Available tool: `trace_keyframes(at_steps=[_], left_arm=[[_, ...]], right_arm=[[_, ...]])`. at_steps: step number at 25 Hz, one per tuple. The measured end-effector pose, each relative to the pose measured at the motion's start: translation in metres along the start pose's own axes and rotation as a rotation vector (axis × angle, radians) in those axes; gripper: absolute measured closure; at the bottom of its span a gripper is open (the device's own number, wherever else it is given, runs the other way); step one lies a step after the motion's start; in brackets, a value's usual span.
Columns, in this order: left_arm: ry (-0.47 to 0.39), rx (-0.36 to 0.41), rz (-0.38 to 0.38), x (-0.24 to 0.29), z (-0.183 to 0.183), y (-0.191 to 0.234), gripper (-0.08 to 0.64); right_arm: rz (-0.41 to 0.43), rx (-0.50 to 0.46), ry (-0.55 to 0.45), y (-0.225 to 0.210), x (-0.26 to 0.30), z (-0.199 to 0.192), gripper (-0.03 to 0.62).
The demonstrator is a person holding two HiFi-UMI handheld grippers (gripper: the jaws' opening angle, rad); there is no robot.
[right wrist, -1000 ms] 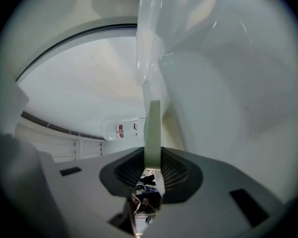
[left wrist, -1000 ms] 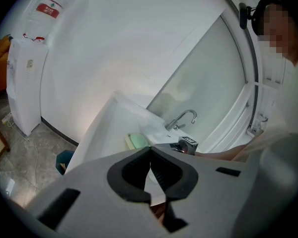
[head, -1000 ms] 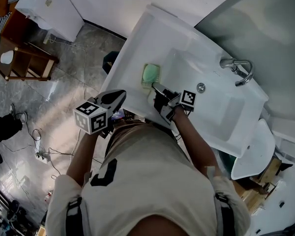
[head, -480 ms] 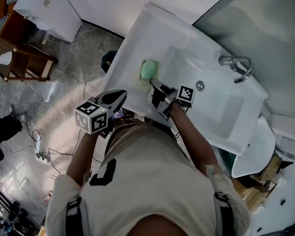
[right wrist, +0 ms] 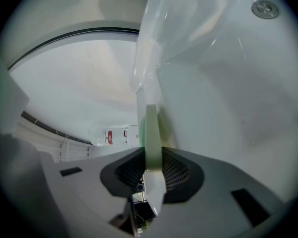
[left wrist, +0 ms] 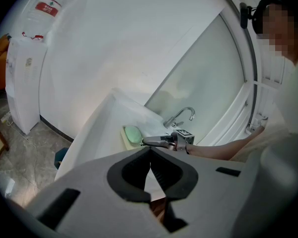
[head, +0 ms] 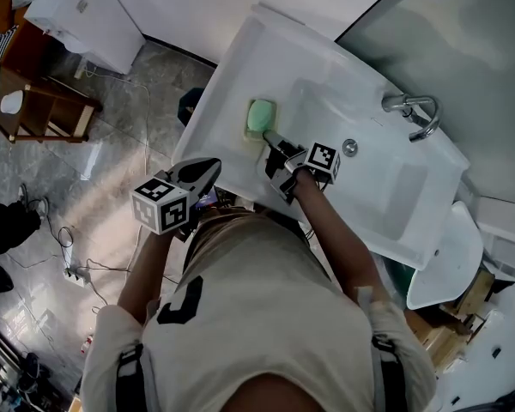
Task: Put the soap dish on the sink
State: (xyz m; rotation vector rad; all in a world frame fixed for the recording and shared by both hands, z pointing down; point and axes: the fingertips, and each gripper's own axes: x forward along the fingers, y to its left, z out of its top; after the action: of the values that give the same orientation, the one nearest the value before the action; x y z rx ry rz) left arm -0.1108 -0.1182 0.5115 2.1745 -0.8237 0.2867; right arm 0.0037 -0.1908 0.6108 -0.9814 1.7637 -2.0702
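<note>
The left gripper (head: 213, 165) hangs back off the sink's (head: 232, 67) front edge, jaws pressed together on nothing. The soap dish (head: 261, 118) is over the flat ledge left of the basin. The right gripper (head: 271, 137) pinches its near rim, dish poking straight ahead, so it's the right hand's job.
</note>
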Motion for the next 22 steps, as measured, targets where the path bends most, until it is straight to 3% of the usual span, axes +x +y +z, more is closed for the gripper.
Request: trace_keyframes(at_steps=[12, 19, 22], left_arm=[[0.014, -0.004, 0.0, 0.003, -0.003, 0.006, 0.54], [0.01, -0.007, 0.013, -0.002, -0.002, 0.015, 0.54], [0.01, -0.008, 0.011, -0.001, 0.0, 0.016, 0.54]], right_arm=[[-0.022, 0.041, -0.056, 0.004, 0.02, 0.019, 0.511], [-0.057, 0.101, -0.039, -0.001, 0.024, 0.024, 0.503], [-0.035, 0.137, 0.001, 0.004, 0.026, 0.021, 0.493]])
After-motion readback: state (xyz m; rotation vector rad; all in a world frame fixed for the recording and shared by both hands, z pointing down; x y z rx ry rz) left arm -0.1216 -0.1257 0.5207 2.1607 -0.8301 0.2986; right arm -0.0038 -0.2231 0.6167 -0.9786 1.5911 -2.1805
